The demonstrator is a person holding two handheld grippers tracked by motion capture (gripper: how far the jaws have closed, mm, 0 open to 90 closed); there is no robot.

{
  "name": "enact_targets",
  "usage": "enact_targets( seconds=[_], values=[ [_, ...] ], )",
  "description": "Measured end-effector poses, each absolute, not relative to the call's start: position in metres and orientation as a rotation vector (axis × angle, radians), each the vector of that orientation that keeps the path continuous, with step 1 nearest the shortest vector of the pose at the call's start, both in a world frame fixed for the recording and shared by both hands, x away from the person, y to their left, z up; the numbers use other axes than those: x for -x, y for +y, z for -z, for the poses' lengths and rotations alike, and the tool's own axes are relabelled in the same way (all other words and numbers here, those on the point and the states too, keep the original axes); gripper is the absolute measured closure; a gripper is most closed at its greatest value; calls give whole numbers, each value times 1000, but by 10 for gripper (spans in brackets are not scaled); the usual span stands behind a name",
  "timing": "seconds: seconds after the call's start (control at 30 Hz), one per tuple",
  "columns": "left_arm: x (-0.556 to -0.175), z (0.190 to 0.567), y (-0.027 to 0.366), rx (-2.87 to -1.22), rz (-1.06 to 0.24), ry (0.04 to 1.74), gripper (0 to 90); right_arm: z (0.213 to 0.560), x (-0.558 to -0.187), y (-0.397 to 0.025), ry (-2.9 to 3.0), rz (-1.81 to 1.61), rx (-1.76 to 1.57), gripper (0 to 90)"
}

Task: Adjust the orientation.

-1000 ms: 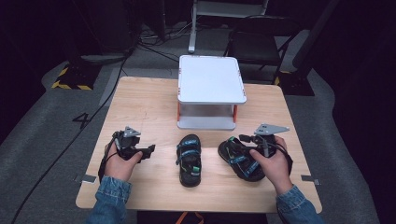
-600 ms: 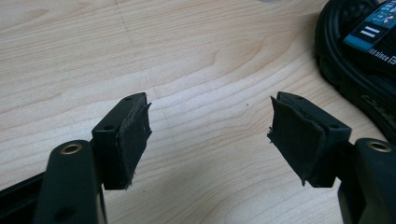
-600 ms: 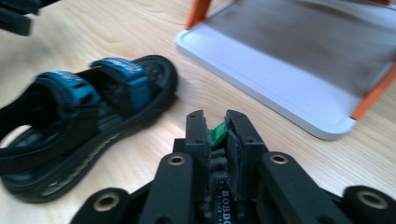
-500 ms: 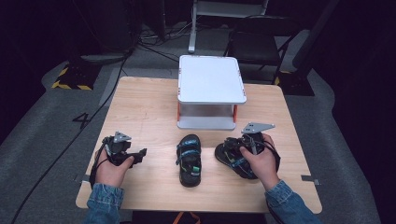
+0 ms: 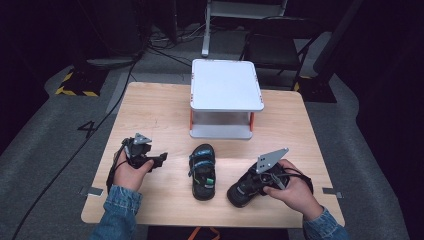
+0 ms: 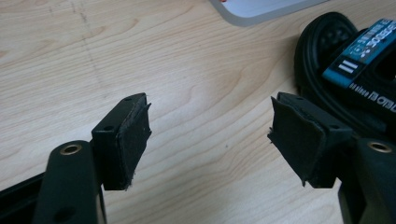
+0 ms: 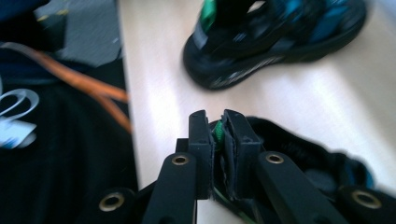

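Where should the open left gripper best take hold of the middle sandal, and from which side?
Probably the raised blue strap of the middle sandal, approached from its left, where the left gripper hangs open. The sandal lies flat, sole down; its straps stand up and the jaws could close across one.

bare table (image 5: 150, 115) left of the stand (image 5: 226, 90); sandals (image 5: 202, 171) crowd the front.

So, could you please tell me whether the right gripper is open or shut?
Shut: the right gripper has its jaws pinched on a green tab of the black sandal.

Left tongs (image 6: 210, 140) agape, right tongs (image 7: 215, 128) clamped.
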State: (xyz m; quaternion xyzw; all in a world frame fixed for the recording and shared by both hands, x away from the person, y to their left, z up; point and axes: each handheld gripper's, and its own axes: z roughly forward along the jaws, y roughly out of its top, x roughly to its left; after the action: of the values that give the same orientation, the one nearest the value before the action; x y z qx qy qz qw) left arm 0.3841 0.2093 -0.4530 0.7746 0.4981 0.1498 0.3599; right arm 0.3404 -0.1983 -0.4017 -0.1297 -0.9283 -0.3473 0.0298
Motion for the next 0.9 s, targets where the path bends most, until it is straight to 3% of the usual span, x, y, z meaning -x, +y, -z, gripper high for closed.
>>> enact_targets(
  seconds=[0.17,0.23,0.27,0.3,0.37,0.47,0.63,0.7,0.73,0.9],
  values=[
    [-391,453,202,-2002,-377,1266,284,406,-338,-200,-2830,1054,432,788],
    [-393,453,200,-2012,-371,1258,283,406,-338,-202,-2837,1101,476,683],
    [-394,454,200,-2009,-371,1259,283,404,-339,-205,-2836,1170,507,570],
    [-394,454,200,-2010,-373,1258,283,402,-340,-208,-2834,1221,548,513],
    [-394,454,200,-2013,-373,1262,283,398,-345,-218,-2827,1350,698,451],
    [-394,456,201,-2013,-380,1275,281,401,-354,-234,-2842,1306,1002,438],
    [-392,457,203,-2014,-383,1282,281,423,-365,-233,-2773,1109,1090,438],
    [-391,458,204,-2018,-385,1283,281,431,-368,-230,-2796,1044,1101,530],
    [-390,458,204,-2015,-385,1285,281,433,-368,-230,-2763,1047,1095,620],
    [-385,459,209,-2008,-389,1298,281,425,-372,-228,-2787,1109,1018,643]
  ],
)
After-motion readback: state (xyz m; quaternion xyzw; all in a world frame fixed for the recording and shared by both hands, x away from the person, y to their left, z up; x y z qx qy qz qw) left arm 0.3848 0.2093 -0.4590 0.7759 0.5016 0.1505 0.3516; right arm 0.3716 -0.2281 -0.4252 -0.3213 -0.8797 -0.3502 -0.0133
